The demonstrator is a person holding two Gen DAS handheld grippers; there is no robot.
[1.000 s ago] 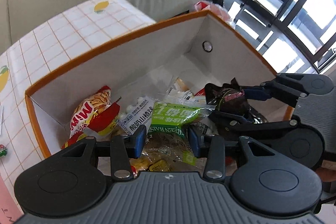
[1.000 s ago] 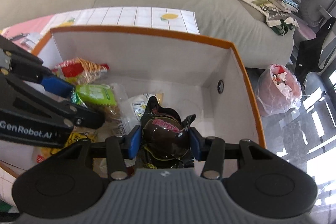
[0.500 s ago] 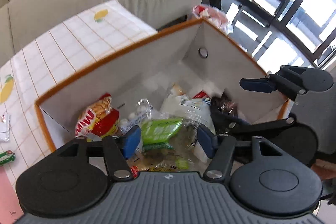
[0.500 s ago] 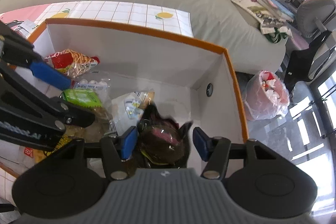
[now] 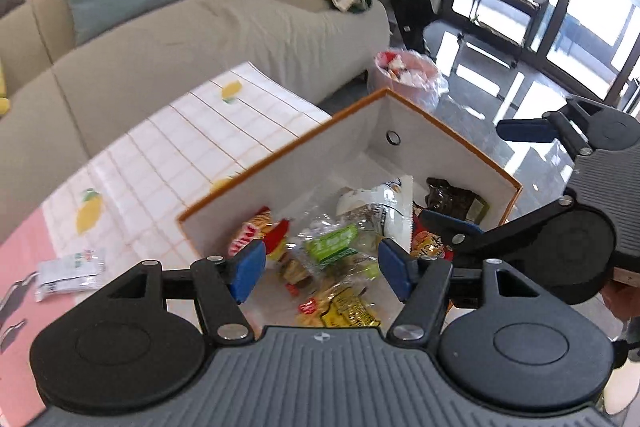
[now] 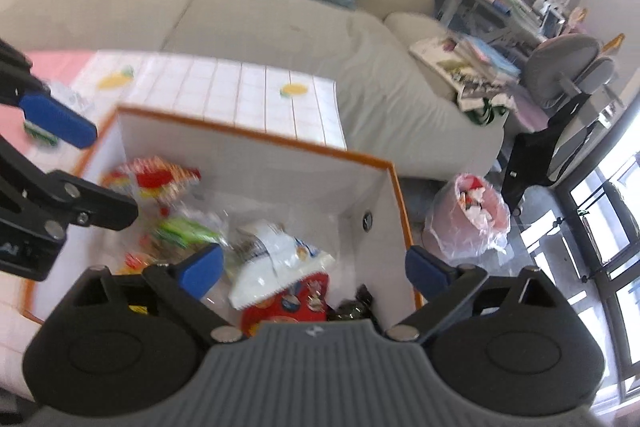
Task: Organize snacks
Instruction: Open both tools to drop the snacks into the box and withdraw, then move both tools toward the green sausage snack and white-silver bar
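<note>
A: Both packets now lie in the orange-rimmed box (image 5: 448,143) on the desk (image 5: 168,147).
B: Right gripper (image 6: 314,269) jaws opening, empty; left gripper (image 5: 320,271) jaws apart, both raised. 1 small packet (image 5: 68,269) remains outside.

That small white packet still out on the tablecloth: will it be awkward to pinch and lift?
The white packet lies flat, so the fingers may slide over it. It looks thin, crinkly, probably light and floppy, likely to droop once lifted. Its film looks glossy, possibly slippery.
</note>
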